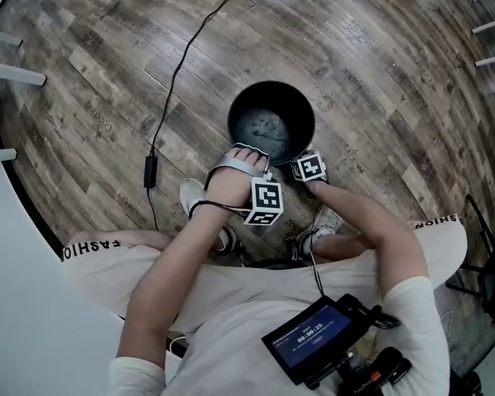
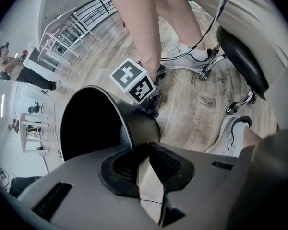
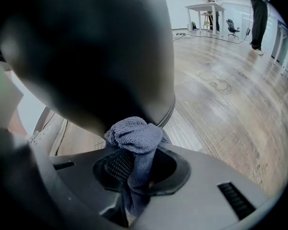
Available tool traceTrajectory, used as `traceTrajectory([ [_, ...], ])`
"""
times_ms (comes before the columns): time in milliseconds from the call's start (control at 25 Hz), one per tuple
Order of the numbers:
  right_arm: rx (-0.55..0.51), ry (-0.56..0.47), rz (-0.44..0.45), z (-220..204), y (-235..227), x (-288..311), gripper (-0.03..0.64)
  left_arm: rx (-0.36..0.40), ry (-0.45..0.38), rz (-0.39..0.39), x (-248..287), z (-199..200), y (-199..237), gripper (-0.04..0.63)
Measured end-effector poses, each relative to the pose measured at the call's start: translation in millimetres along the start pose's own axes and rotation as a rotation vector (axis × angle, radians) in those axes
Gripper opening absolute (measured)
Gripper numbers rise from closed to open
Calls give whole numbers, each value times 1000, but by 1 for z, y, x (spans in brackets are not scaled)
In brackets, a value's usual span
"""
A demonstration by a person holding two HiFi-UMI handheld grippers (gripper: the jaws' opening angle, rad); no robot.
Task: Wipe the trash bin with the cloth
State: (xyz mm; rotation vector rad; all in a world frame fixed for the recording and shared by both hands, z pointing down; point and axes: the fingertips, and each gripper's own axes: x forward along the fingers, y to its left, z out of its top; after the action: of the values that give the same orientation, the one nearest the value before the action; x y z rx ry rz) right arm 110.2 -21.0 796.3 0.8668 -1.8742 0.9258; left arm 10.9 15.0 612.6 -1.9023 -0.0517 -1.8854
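The black round trash bin (image 1: 271, 122) stands open on the wood floor in front of my feet. My left gripper (image 1: 246, 165) sits at its near rim; in the left gripper view the jaws (image 2: 144, 150) are shut with the bin's thin rim (image 2: 129, 138) running between them. My right gripper (image 1: 307, 170) is at the bin's near right side. It is shut on a bunched grey-blue cloth (image 3: 135, 137), which presses against the bin's dark outer wall (image 3: 96, 56). The cloth (image 2: 151, 105) also shows under the right gripper's marker cube (image 2: 134, 80).
A black cable (image 1: 177, 64) runs across the floor left of the bin. White shoes (image 1: 194, 195) and a stool's castor base (image 2: 240, 99) are close behind the grippers. White railings (image 2: 67, 32), a distant person (image 2: 24, 73) and tables (image 3: 204, 11) stand farther off.
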Motion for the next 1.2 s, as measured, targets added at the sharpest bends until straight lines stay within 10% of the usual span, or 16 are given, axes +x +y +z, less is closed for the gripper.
traceTrajectory([
  [680, 23, 72, 80, 14, 30, -107, 75, 13, 12, -35, 7, -19, -8, 201],
  [1200, 116, -34, 197, 47, 71, -202, 75, -16, 54, 27, 10, -19, 1, 115],
])
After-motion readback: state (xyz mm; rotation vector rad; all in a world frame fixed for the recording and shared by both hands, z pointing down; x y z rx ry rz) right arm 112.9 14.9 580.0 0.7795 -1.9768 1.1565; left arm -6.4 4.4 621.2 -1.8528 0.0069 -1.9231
